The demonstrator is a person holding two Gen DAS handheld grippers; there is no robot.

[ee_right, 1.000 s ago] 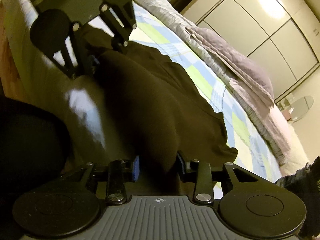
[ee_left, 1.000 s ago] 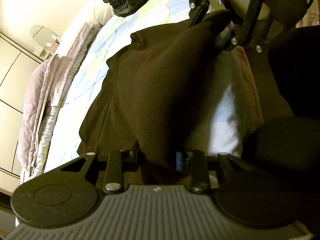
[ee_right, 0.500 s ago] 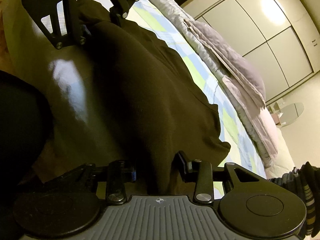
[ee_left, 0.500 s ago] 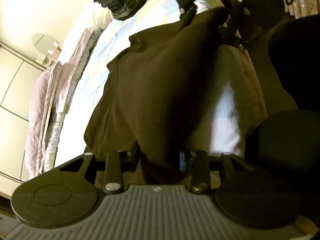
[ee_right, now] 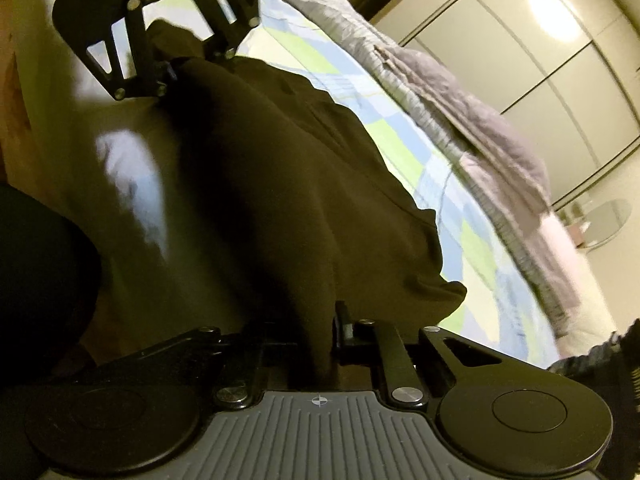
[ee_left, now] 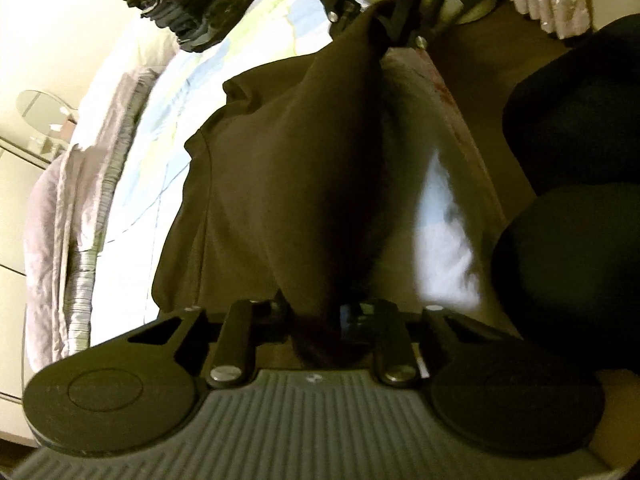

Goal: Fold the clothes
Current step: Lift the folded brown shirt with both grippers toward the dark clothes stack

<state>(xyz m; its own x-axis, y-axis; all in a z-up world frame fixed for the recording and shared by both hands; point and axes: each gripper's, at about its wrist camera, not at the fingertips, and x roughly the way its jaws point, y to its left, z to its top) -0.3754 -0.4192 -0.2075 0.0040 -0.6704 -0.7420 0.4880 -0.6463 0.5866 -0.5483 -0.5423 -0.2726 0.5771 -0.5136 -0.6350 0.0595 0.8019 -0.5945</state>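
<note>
Pinching brown garment [ee_left: 288,168]: 2 grippers

No legible text, label, brand, number or sign in either wrist view. Only mark of any kind: a small crosshair symbol moulded at the top centre of each gripper's ribbed grey body, not a letter or figure. Garment, bedding, wardrobe doors and the folded pile all show plain surfaces or pattern only; anything finer is lost to blur and dim light.
</note>
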